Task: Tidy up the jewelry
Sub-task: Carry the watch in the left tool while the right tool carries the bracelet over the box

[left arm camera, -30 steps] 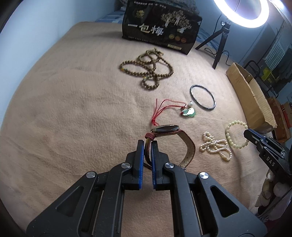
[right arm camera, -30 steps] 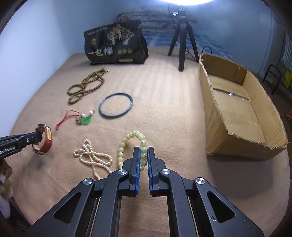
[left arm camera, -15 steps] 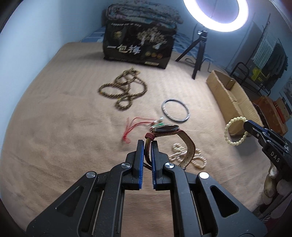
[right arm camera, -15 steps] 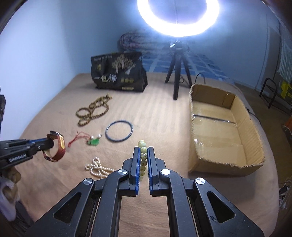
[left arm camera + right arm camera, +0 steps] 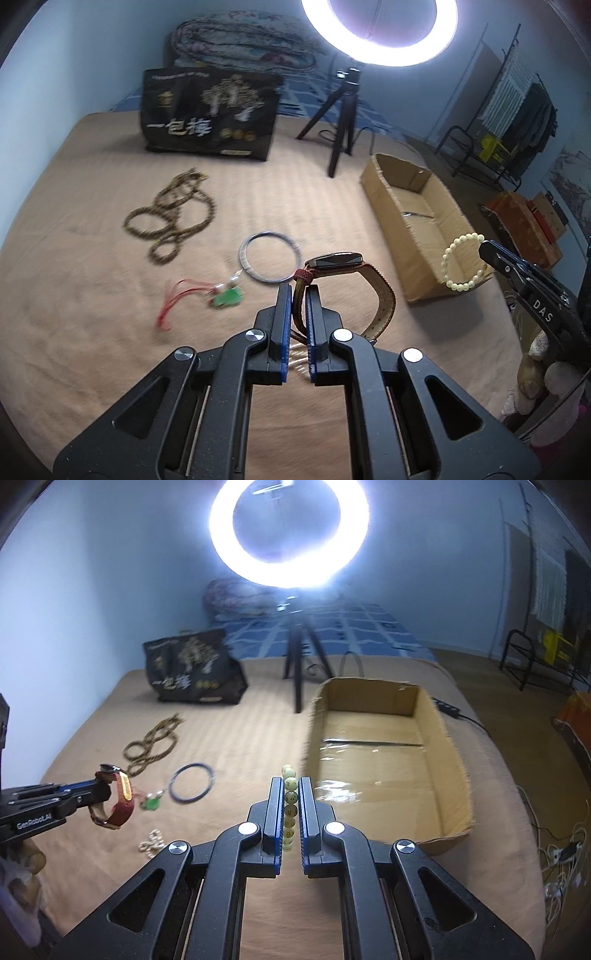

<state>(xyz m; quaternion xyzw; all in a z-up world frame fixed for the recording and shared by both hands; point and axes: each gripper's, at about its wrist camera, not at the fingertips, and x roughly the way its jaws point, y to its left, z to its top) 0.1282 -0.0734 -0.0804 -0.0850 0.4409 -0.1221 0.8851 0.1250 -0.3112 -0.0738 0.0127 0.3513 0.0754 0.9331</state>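
My left gripper (image 5: 298, 291) is shut on the strap of a brown-strapped watch (image 5: 341, 263) and holds it above the tan bed; it also shows in the right wrist view (image 5: 114, 799). My right gripper (image 5: 290, 784) is shut on a pale green bead bracelet (image 5: 289, 797), which hangs from it in the left wrist view (image 5: 463, 262), level with the near end of the open cardboard box (image 5: 384, 746). On the bed lie a dark bangle (image 5: 269, 256), a green pendant on red cord (image 5: 226, 297), a brown bead necklace (image 5: 170, 218) and a pearl strand (image 5: 151, 843).
A black printed bag (image 5: 210, 114) stands at the back of the bed. A ring light on a black tripod (image 5: 341, 122) stands behind the box. The bed's right edge drops to a floor with cables (image 5: 557, 853) and a metal rack (image 5: 491, 147).
Both grippers have risen and tilted up from the bed with the watch and the bracelet. The box is now nearer and more central in the right wrist view.
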